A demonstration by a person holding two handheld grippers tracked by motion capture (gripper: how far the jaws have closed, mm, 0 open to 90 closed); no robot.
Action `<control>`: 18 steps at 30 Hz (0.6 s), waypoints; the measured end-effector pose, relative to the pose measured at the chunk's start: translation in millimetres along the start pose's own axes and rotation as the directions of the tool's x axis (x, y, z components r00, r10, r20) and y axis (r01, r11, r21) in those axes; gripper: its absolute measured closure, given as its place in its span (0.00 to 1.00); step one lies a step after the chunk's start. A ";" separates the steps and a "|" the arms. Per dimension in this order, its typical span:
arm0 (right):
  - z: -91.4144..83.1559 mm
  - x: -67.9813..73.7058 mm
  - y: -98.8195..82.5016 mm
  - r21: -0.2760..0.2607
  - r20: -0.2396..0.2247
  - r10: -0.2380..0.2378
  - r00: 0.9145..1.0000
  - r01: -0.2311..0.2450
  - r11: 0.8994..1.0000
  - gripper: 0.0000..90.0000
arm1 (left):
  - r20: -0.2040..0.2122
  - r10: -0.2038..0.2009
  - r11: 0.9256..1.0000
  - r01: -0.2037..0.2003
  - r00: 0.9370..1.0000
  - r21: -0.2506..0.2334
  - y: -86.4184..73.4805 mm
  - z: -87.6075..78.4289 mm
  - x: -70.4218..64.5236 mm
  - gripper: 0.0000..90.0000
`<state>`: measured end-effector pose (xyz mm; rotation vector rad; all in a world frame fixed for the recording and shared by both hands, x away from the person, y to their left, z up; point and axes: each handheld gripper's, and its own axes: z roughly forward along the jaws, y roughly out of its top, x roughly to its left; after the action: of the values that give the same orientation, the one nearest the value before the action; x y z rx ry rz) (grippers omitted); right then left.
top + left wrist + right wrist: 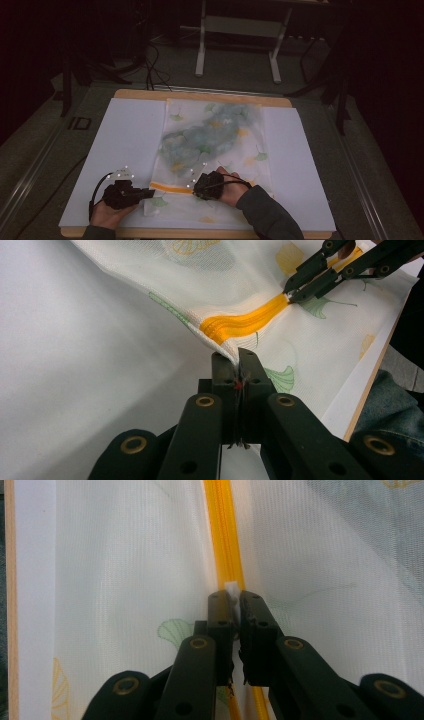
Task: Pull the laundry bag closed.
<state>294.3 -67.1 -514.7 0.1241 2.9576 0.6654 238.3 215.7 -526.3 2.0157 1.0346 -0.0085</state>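
A white mesh bag (pixel 215 135) printed with ginkgo leaves lies on the white-covered table (pixel 125 135), with a blue-grey garment (pixel 210 132) inside it. An orange zipper (pixel 167 187) runs across the bag's near end. My left gripper (pixel 151 192) is shut on the bag's fabric at the zipper's left end (pixel 235 357), lifting the mesh slightly. My right gripper (pixel 195 189) is shut on the small white zipper pull (pixel 231 587), and its jaws (pixel 231 596) straddle the orange zipper (pixel 225 540). In the left gripper view the right gripper (pixel 290 292) sits at the far end of the orange strip (pixel 245 320).
The table's wooden edge (pixel 200 95) shows at the back and along the front. A white metal frame (pixel 235 45) and cables (pixel 155 70) stand on the dark floor beyond. Bare white surface lies left (pixel 115 150) and right (pixel 295 160) of the bag.
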 end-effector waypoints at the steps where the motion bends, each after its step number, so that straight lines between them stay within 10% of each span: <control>1: -0.2 -0.1 -0.2 0.001 -0.002 0.000 1.000 0.000 1.000 0.94 | 0.000 0.000 1.000 0.000 1.000 0.000 0.0 0.0 0.0 0.98; 18: -5.2 -1.3 -6.4 0.036 -0.005 -0.007 1.000 0.007 0.999 0.94 | 0.000 -0.001 1.000 0.001 1.000 0.000 -0.3 0.2 0.3 0.98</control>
<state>294.6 -75.2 -512.7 0.1150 2.9743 0.6124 238.4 215.9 -526.8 2.0150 1.0353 -0.0085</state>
